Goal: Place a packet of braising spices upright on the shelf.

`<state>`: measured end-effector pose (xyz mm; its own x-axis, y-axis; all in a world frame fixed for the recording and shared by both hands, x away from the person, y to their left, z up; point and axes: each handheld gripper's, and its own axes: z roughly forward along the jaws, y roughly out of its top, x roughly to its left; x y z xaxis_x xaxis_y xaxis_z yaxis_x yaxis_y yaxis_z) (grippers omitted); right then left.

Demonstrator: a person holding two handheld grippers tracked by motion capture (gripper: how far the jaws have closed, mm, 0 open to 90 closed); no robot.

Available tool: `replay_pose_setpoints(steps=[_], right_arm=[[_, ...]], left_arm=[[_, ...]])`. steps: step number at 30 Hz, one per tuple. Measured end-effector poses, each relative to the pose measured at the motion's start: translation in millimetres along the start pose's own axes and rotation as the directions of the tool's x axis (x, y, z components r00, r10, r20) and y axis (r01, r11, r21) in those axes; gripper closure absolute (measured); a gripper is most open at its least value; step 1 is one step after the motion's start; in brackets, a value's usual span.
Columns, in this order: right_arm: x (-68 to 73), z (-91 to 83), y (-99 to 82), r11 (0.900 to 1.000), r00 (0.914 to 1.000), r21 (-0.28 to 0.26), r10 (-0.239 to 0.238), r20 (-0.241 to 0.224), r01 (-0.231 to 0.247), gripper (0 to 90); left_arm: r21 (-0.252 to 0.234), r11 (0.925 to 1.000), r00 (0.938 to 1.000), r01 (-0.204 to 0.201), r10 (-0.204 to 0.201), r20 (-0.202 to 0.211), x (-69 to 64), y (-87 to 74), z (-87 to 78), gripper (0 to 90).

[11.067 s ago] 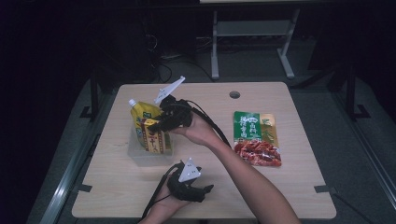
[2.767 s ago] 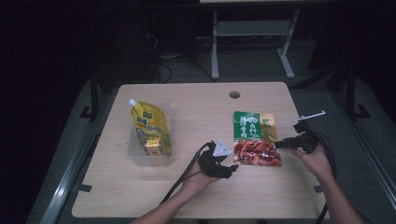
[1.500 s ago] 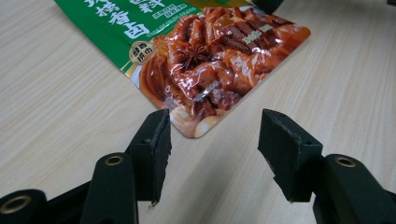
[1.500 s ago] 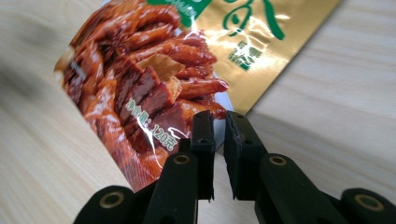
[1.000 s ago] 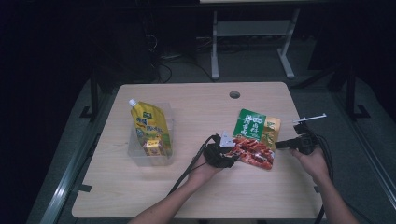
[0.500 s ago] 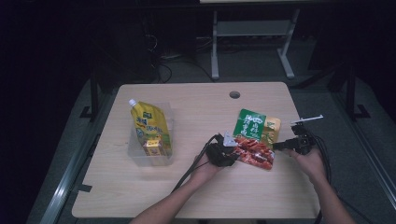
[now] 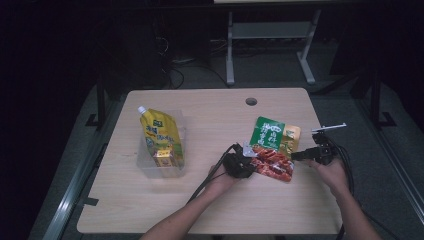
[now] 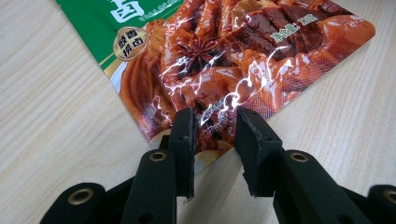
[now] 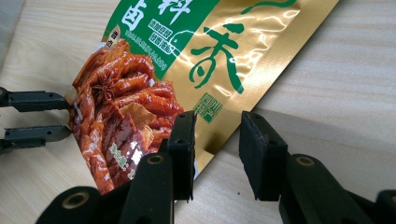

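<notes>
- The snack pouch is lying flat on the counter, well right of the clear bin holding the yellow pouch, its long axis running from the green top at the far side down to the red end near the person.
- The left hand-held gripper is the nearer one; its jaws have just been closing and are now sitting clamped on the pouch's red bottom edge.
- The right hand-held gripper is waiting just beside the gold side edge, jaws apart, one tip overlapping the edge and nothing pinched.
- The bin is lying to the left, so the carry would likely be going that way.
</notes>
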<state>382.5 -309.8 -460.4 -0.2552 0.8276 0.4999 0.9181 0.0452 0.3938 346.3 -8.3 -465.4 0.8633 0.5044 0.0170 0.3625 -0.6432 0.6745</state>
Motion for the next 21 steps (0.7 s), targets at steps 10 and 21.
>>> replay_pose_setpoints(steps=[10,21], right_arm=[[-5.0,1.2,-1.4,0.9994,0.9975,0.014,0.033,-0.062,-0.032,67.3],[-7.6,-4.3,-1.1,0.9979,0.9981,-0.026,0.059,0.016,-0.059,66.2]], left_arm=[[0.011,0.9999,1.0,0.0,0.0,0.003,0.2,1.0,-0.2,68.5],[0.012,0.9999,1.0,-0.006,0.006,0.001,0.1,1.1,-0.1,68.5]])
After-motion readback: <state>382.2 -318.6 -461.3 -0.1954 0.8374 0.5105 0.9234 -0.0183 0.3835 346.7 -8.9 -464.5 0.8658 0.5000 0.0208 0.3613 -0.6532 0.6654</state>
